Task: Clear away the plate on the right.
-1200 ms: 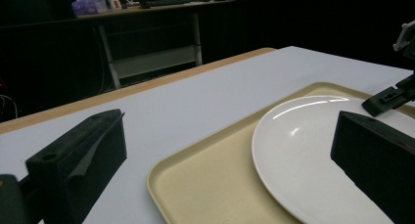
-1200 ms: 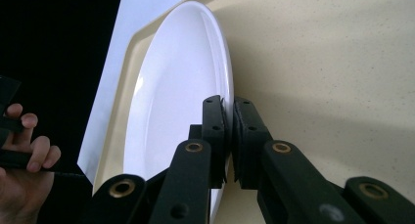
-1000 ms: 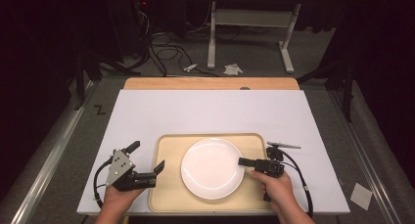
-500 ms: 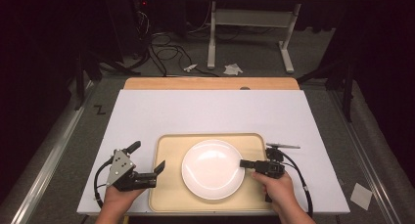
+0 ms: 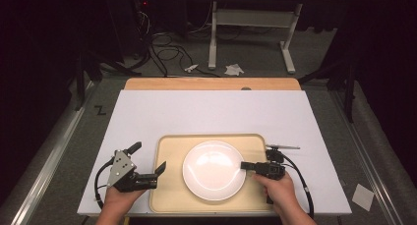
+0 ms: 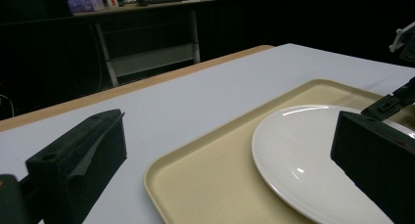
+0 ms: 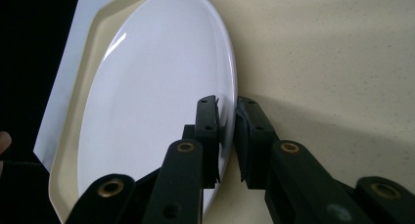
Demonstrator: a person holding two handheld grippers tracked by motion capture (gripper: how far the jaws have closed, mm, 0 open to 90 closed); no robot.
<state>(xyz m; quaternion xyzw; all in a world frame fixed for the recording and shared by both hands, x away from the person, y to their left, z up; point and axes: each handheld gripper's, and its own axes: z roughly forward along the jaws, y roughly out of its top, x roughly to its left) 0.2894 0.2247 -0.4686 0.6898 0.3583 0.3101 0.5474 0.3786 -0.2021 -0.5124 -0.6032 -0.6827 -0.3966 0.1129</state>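
Observation:
A round white plate (image 5: 214, 170) lies in the middle of a beige tray (image 5: 169, 195) near the table's front edge. My right gripper (image 5: 243, 165) reaches in from the right, its jaws on either side of the plate's right rim. In the right gripper view the plate (image 7: 151, 87) has its rim between the jaws of the right gripper (image 7: 227, 106); they have just been opening, with a thin gap at the pads. My left gripper (image 5: 148, 157) stands open at the tray's left edge, holding nothing. The left gripper view looks across the tray (image 6: 205, 190) to the plate (image 6: 303, 150).
A white cover (image 5: 211, 114) tops the table, with a strip of wood (image 5: 211, 83) showing along its far edge. Beyond it are a dark floor with cables (image 5: 162, 43) and the legs of a metal desk frame (image 5: 251, 23).

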